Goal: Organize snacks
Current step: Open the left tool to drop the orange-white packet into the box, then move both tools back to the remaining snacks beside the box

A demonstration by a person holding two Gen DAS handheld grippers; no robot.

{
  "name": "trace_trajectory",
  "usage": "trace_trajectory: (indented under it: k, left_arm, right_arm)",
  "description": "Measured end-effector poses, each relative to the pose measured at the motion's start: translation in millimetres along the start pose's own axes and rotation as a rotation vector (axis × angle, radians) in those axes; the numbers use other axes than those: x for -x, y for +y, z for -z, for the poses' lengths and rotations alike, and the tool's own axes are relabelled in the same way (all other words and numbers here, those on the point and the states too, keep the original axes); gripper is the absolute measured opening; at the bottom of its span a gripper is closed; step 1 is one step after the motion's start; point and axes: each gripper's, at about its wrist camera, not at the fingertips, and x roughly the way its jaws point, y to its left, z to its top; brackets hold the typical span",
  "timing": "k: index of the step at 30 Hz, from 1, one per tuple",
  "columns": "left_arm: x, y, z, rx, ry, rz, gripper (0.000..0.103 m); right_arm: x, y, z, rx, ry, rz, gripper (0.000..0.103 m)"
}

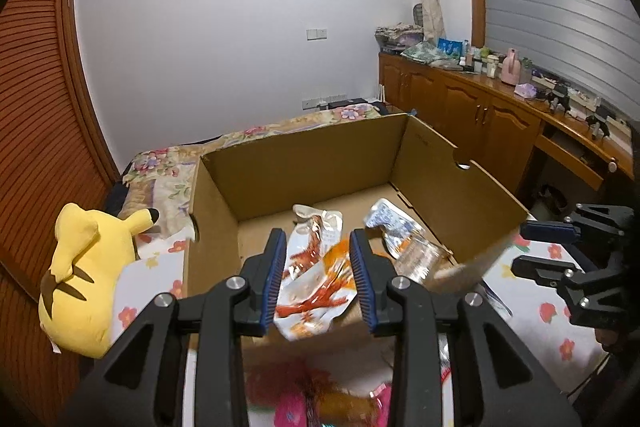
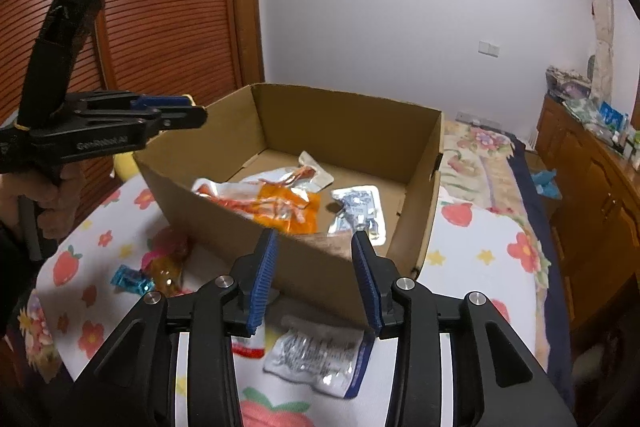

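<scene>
With both grippers' jaws parted and empty, the silver packet (image 2: 320, 359) before the cardboard box (image 2: 304, 259) is judged light, crinkly, slippery, best pinched at its sealed edge.

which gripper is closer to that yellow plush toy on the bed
Left. The left gripper hangs over the box's near edge, beside the yellow plush toy; the right gripper is beyond the box's opposite side.
</scene>
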Motion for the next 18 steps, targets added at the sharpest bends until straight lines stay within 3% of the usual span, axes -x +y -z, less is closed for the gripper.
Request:
trace_trajectory:
  k: [8, 18]
  left_arm:
    - [34, -1, 44, -0.005, -0.003, 0.021, 0.038]
    - [30, 8, 117, 0.046, 0.098, 0.028, 0.043]
  right_arm:
    - [13, 16, 24, -0.013, 0.01, 0.008, 0.045]
    - [14, 22, 55, -0.029, 0.054, 0.033, 0.047]
